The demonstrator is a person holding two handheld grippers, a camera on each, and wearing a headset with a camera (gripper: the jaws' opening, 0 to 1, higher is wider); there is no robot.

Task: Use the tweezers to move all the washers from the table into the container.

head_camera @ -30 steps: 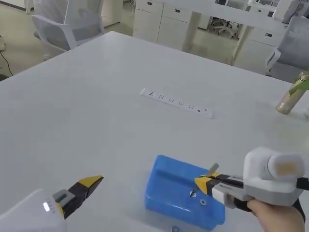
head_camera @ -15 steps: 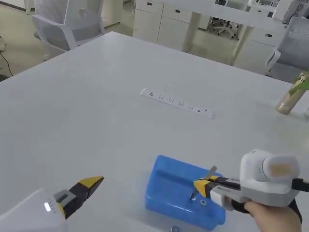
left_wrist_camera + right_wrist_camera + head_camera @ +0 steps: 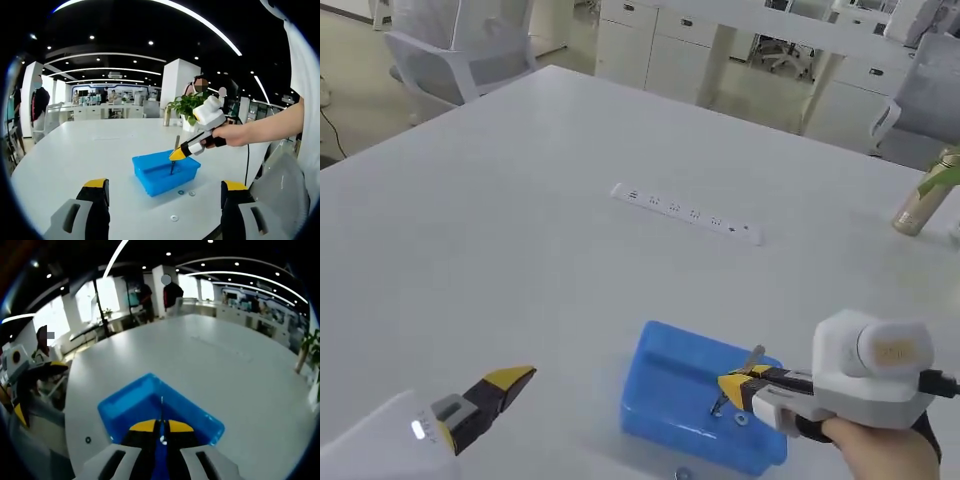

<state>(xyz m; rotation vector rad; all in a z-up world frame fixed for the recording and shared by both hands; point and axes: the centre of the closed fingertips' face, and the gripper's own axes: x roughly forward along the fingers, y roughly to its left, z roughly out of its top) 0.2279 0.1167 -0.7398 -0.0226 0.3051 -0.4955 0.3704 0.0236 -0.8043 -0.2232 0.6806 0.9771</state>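
Three washers (image 3: 181, 191) lay on the table (image 3: 75, 155), near the container (image 3: 155, 184) on its side toward the person. The tweezers (image 3: 174, 152) stood near upright, tips down inside the container, pinched in the right gripper (image 3: 732, 383). I couldn't tell whether they carried a washer. That gripper was nearer the loose washers. The left gripper (image 3: 505, 385) hung spread, well apart.

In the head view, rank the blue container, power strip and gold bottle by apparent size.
1. blue container: largest, though nearest the camera.
2. power strip and gold bottle: not ranked; the strip looks longer, the bottle thicker.
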